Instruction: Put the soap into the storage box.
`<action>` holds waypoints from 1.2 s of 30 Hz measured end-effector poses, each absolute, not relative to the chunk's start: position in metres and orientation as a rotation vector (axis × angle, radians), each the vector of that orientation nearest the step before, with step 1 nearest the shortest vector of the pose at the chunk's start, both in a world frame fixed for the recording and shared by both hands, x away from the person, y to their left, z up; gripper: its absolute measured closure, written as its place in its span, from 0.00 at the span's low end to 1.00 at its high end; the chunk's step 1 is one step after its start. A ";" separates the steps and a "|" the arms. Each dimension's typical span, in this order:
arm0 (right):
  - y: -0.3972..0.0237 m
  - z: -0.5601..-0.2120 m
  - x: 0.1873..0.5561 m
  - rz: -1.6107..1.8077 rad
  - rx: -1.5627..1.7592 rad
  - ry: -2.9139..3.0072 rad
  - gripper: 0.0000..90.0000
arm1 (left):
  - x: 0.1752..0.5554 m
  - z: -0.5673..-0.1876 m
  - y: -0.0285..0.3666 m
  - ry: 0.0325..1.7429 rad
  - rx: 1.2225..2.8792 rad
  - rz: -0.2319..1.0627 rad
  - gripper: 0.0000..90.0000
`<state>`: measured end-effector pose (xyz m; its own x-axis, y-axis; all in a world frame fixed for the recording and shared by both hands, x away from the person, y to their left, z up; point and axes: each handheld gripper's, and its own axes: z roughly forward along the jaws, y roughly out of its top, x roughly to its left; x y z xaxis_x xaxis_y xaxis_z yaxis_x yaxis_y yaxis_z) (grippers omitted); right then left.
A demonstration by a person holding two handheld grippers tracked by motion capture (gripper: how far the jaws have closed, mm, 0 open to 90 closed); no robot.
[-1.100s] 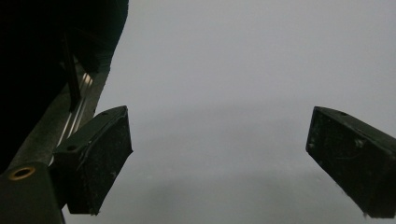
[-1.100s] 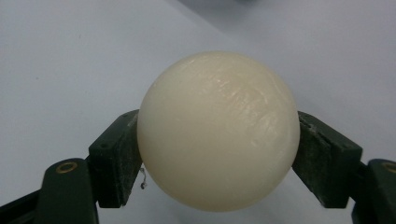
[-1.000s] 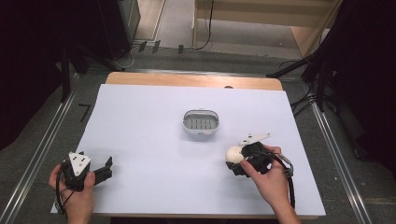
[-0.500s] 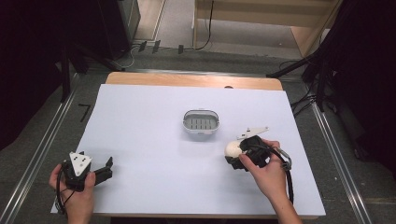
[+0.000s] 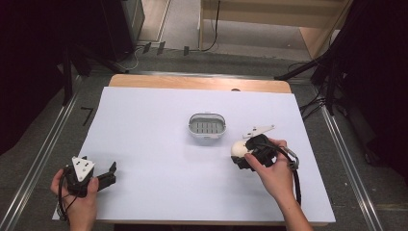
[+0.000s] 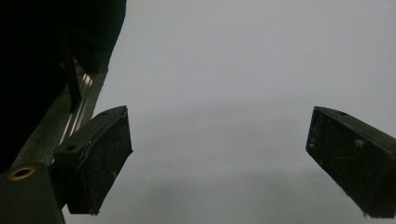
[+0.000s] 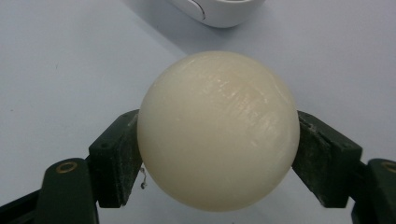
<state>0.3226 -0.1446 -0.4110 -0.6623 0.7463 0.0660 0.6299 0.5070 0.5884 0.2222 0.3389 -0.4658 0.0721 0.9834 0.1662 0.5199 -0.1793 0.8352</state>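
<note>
Change: since a second ago the right claw (image 5: 239,155) and its cream ball (image 5: 238,148) have edged up-frame toward the white basket (image 5: 207,126); the left claw (image 5: 111,172) has stayed put.
Meaning: likely the carry to the basket is under way, with the drop not yet made.
Right claw: closed on the ball, 2 pads pressing its sides.
Left claw: jaws wide apart, holding nothing.
Ball: lower right of centre, just below-right of the basket.
Desk (image 5: 144,134): white sheet over a wooden top.
Room: dark, cables and metal rails on a grey floor.
</note>
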 end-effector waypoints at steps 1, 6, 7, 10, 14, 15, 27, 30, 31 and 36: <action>-0.144 -0.411 0.323 0.874 1.175 2.553 0.27 | 0.222 -0.466 0.339 1.494 1.766 1.012 0.08; -0.143 -0.408 0.328 0.873 1.177 2.550 0.27 | 0.223 -0.466 0.339 1.494 1.767 1.011 0.08; -0.143 -0.407 0.329 0.871 1.176 2.550 0.27 | 0.223 -0.466 0.339 1.493 1.768 1.011 0.08; -0.142 -0.405 0.332 0.871 1.177 2.549 0.27 | 0.223 -0.466 0.339 1.494 1.769 1.010 0.08; -0.141 -0.405 0.334 0.868 1.179 2.548 0.27 | 0.223 -0.466 0.339 1.494 1.770 1.009 0.08; -0.141 -0.406 0.335 0.866 1.175 2.550 0.27 | 0.223 -0.466 0.339 1.494 1.769 1.009 0.08; -0.138 -0.402 0.346 0.842 1.169 2.547 0.27 | 0.223 -0.466 0.339 1.496 1.774 1.008 0.08; -0.137 -0.402 0.348 0.845 1.171 2.548 0.27 | 0.223 -0.466 0.339 1.495 1.771 1.006 0.08; -0.137 -0.401 0.350 0.851 1.167 2.546 0.27 | 0.223 -0.466 0.339 1.495 1.772 1.006 0.08; -0.137 -0.397 0.353 0.859 1.177 2.535 0.27 | 0.224 -0.466 0.339 1.497 1.776 1.002 0.08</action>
<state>0.3534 -0.1372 -0.3969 -0.6561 0.7533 0.0460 0.6261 0.5093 0.5904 0.2236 0.3388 -0.4662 0.0774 0.9831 0.1659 0.5279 -0.1816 0.8297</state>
